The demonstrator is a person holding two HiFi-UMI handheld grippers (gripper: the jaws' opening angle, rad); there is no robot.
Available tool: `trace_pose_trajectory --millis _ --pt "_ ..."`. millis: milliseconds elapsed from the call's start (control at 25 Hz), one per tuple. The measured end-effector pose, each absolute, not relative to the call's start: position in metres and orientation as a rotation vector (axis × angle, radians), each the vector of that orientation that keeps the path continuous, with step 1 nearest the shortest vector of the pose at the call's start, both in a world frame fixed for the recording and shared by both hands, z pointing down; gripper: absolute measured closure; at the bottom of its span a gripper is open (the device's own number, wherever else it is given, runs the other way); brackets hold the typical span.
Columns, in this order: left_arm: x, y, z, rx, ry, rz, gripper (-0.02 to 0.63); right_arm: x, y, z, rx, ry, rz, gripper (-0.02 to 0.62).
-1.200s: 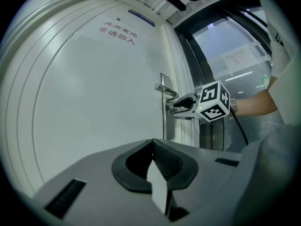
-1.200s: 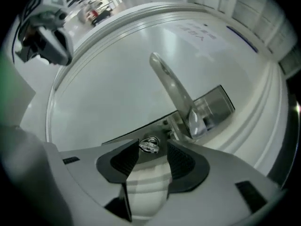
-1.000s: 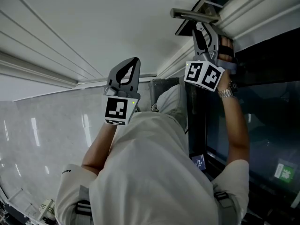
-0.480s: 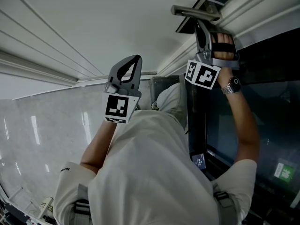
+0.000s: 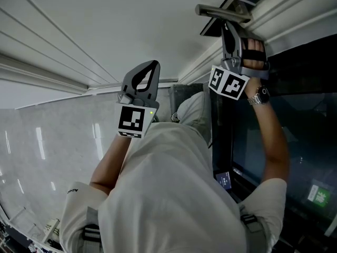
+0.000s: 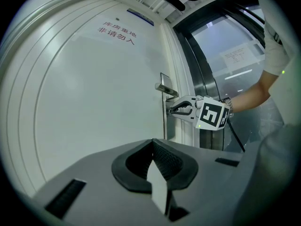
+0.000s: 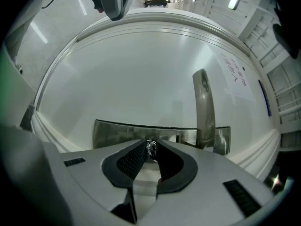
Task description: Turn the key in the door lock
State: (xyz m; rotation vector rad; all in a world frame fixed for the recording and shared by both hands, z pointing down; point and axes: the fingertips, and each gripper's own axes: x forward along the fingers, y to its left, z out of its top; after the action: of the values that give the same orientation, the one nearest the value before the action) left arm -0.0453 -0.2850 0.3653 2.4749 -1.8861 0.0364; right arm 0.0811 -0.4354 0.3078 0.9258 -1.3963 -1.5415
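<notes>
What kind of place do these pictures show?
Probably a corridor in an office or commercial building: a white door with a lever handle and a red notice, a glass panel beside it, and a polished floor.

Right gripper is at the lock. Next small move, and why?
Probably finish the squeeze, then roll the right gripper to turn the key. Its jaws are closing with the key between them, in the plate beside the handle.

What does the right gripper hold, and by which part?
The right gripper, jaws closing, pinches the key by its exposed head, at the jaw tips.
</notes>
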Motion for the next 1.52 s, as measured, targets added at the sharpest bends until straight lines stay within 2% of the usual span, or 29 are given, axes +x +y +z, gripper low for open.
trace_pose_trajectory --millis 920,1520 --pt "-0.056 -0.276 0.368 2.436 -1.919 0.032 0.597 0.083 -0.437 0.289 1.456 -1.985 -0.913 0.543" --pt "-0.049 -0.278 0.369 2.447 -1.902 0.027 0.597 0.083 -0.439 0.288 1.485 -2.109 -0.759 0.562"
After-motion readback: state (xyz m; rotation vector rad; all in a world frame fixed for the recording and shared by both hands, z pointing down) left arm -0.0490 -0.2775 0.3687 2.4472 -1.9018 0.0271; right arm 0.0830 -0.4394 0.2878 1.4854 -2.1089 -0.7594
